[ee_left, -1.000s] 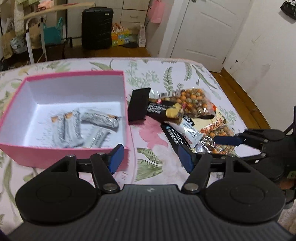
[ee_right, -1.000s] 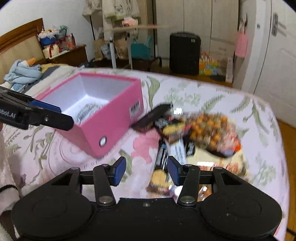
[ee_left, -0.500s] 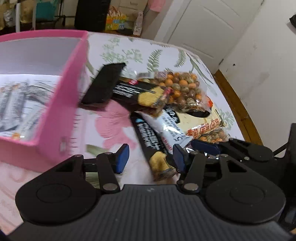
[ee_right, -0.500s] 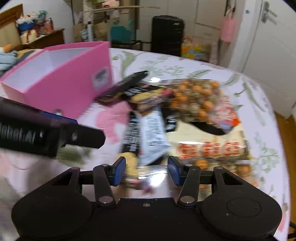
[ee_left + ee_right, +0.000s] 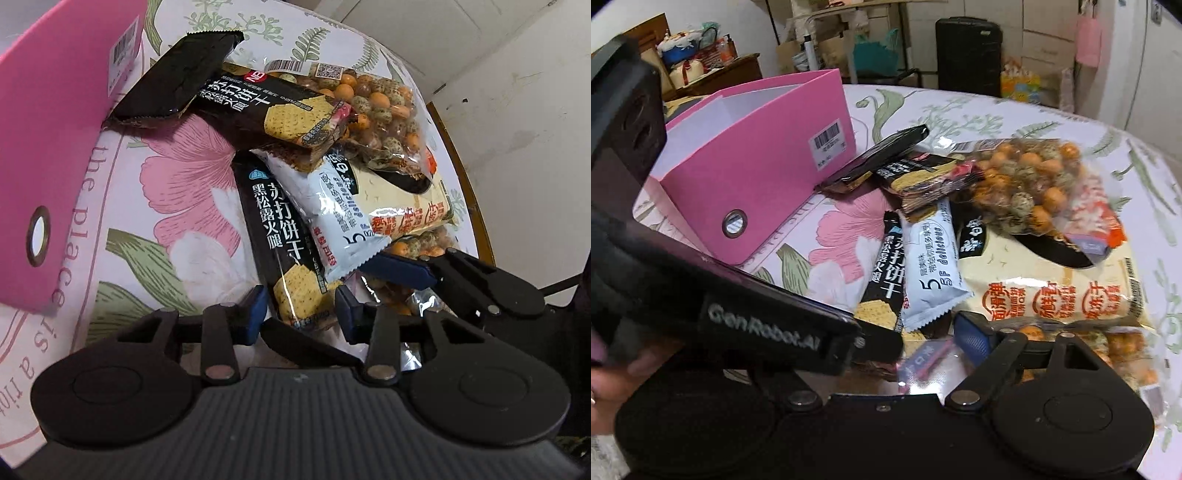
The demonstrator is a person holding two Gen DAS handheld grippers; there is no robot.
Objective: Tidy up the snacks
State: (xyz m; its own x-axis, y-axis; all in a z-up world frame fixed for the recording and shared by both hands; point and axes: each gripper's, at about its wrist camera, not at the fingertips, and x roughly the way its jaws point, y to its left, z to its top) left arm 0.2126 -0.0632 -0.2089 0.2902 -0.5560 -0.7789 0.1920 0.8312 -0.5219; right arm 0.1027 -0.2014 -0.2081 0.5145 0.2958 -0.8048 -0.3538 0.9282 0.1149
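Several snacks lie heaped on the floral bedsheet beside a pink box point(image 5: 55, 147) point(image 5: 768, 166). My left gripper point(image 5: 301, 314) is down at the near end of a long black cracker pack point(image 5: 280, 236) point(image 5: 886, 280). Its jaws are closing, one blue pad on each side of the pack, with a sliver of gap left. A white-blue bar point(image 5: 332, 210) overlaps that pack. My right gripper point(image 5: 883, 328) is opening wide over a clear bag of coated peanuts. Its left finger is hidden behind the left gripper's body, and nothing is pinched.
A second black cracker pack point(image 5: 266, 107), a black wrapper point(image 5: 184, 74), a bag of coated peanuts point(image 5: 1034, 181) and a cream bag point(image 5: 1052, 288) fill the pile. The bed's edge and wooden floor point(image 5: 461, 184) lie right. A hand point(image 5: 602, 384) shows at lower left.
My left gripper swung from facing the box down to the snack pile, and its jaws narrowed around the black cracker pack. The right gripper sank toward the pile and spread wide.
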